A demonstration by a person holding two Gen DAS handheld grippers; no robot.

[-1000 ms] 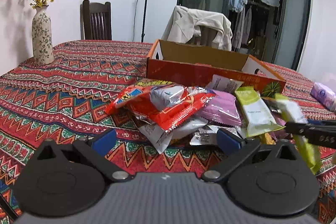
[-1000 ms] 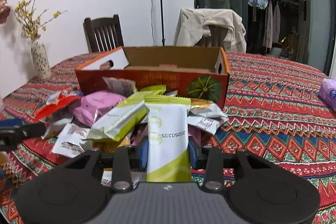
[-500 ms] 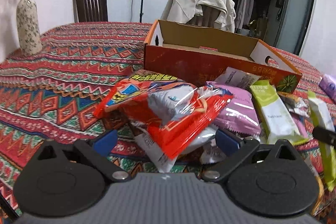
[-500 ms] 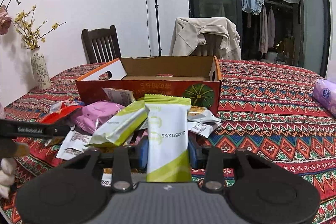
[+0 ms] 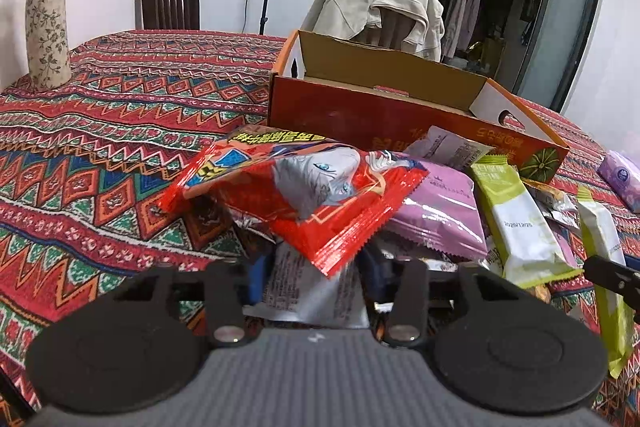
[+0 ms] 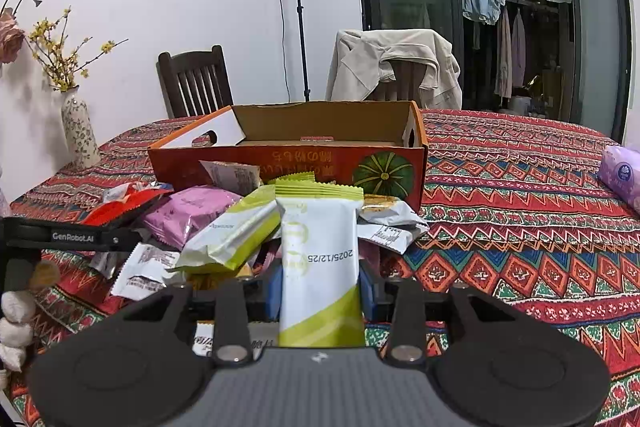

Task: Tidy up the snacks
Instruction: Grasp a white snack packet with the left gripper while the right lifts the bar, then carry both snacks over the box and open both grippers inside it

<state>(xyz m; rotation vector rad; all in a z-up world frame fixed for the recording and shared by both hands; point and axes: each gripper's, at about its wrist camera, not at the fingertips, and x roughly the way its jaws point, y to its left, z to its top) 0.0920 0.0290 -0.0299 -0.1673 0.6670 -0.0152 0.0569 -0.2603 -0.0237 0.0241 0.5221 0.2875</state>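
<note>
The right claw (image 6: 320,297) is clamped on a green-and-white snack bar (image 6: 320,263). The bar stands upright between the blue pads, long axis running straight away from the claw toward the orange cardboard box (image 6: 288,155), its crimped green end uppermost and just in front of the box's near wall.

The left claw (image 5: 310,277) has just been closing; its pads (image 5: 256,277) now sit against the two sides of a silver-white printed packet (image 5: 308,291), which lies flat with its long axis pointing toward the box. A red snack bag with a cartoon face (image 5: 296,187) lies across the top of that packet, its pointed corner hanging down between the fingers, its long axis slanting from the box's near left corner down toward the claw.

Between the red bag and the box front lie a pink packet (image 5: 436,211) and a second green-and-white bar (image 5: 516,223), the latter angled with its green end toward the box. All of it rests on the patterned table (image 5: 100,155). A floral vase (image 5: 46,31) stands well to the left of the box, a purple tissue pack (image 6: 622,175) well to its right.
</note>
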